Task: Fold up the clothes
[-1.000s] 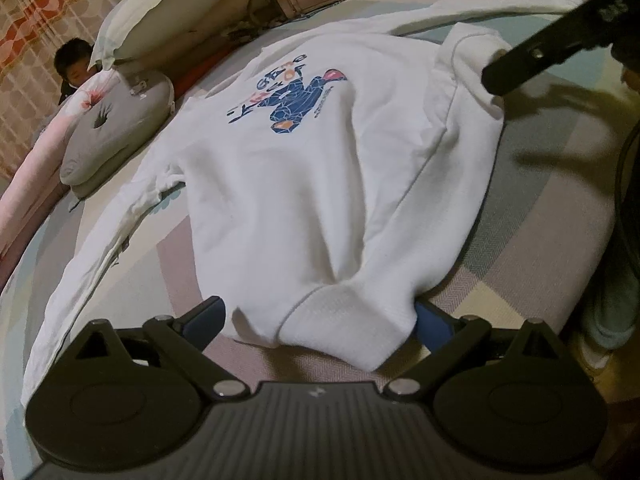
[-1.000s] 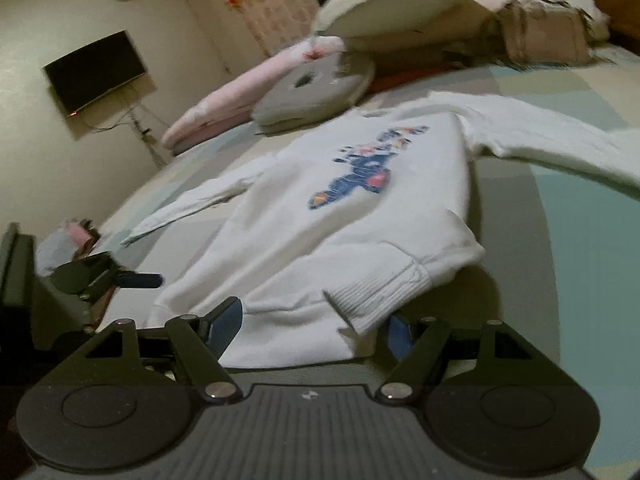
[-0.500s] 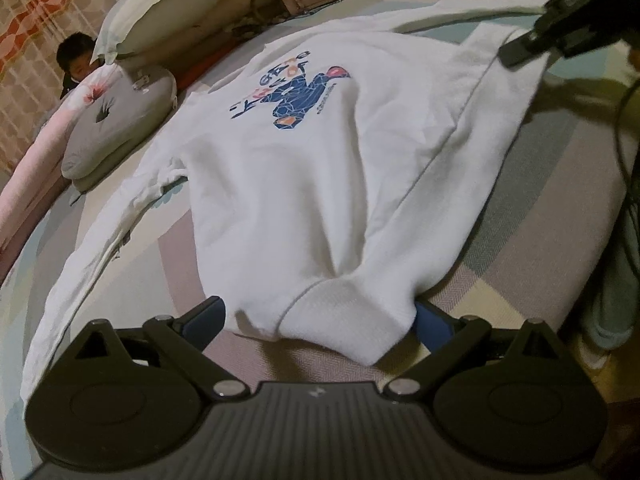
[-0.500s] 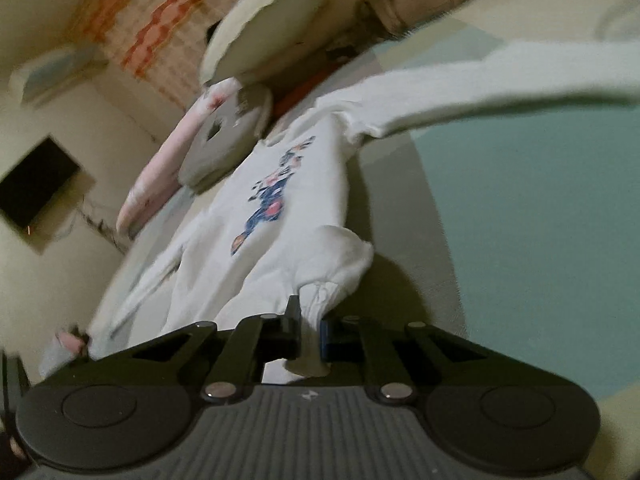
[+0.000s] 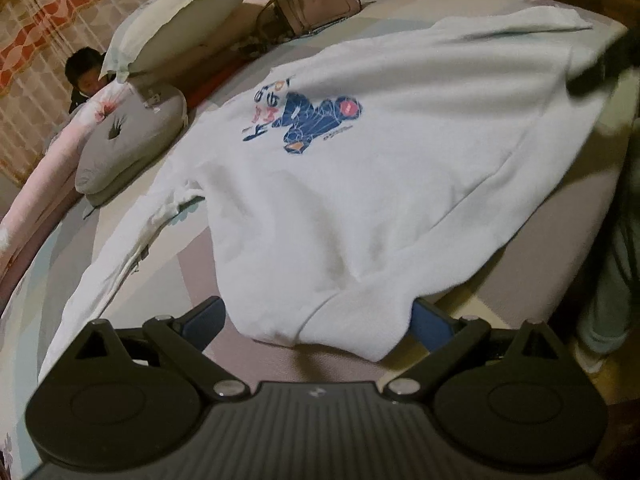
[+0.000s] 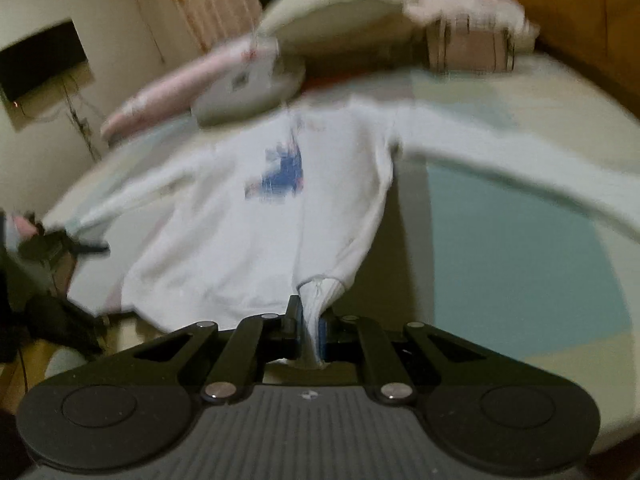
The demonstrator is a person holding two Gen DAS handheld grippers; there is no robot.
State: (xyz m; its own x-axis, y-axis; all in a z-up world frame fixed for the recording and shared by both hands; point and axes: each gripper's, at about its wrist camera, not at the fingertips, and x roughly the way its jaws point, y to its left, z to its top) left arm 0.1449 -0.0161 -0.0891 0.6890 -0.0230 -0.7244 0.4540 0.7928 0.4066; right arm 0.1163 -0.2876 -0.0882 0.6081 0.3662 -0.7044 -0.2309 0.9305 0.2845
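A white sweatshirt point(image 5: 360, 184) with a blue print lies face up on the bed, sleeves spread. In the left wrist view my left gripper point(image 5: 320, 322) stands open. One hem corner lies between its blue pads point(image 5: 204, 320), which do not press on it. In the right wrist view my right gripper point(image 6: 310, 332) is shut on the other hem corner of the sweatshirt point(image 6: 240, 224), raised slightly off the bed. The right gripper point(image 5: 600, 68) shows as a dark blur at the far right. The left gripper point(image 6: 64, 246) shows at the left edge.
A patchwork bedsheet point(image 5: 560, 240) covers the bed. A cream pillow point(image 5: 176, 28), a grey cushion point(image 5: 132, 140) and a handbag point(image 5: 312, 4) lie at the far end. A person point(image 5: 84, 76) sits behind the bed. A leg point(image 5: 616, 280) stands at the bed's right edge. A TV point(image 6: 40, 60) hangs on the wall.
My right gripper went from open around the hem corner to shut on it, then pulled it up and sideways, stretching that side of the sweatshirt. The left gripper has stayed put, open.
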